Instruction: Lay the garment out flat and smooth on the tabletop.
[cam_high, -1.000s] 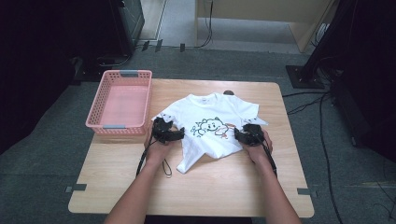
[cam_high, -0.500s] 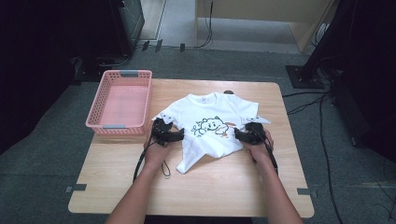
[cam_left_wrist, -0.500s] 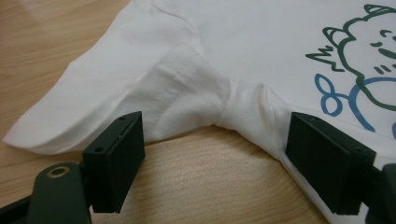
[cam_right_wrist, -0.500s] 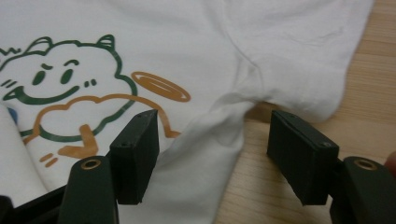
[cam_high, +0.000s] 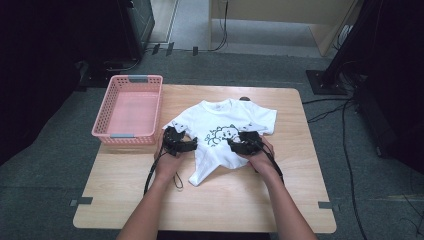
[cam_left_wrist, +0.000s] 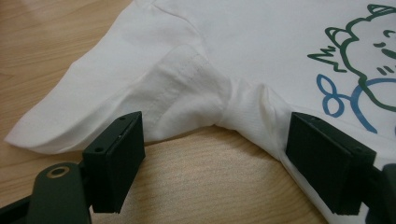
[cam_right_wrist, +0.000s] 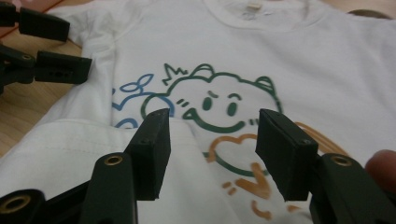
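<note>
T-shirt (cam_high: 227, 132) white, cartoon print up, near hem bunched. Your left gripper (cam_left_wrist: 219, 172) spread at its left sleeve; your right gripper (cam_right_wrist: 210, 154) spread over print, grasping nothing.

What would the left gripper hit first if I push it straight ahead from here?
Most likely the T-shirt. The left gripper stands open with bare table between its jaws, and the sleeve's underarm fold lies just ahead. Depth is unclear, but nothing else shows in that line.
</note>
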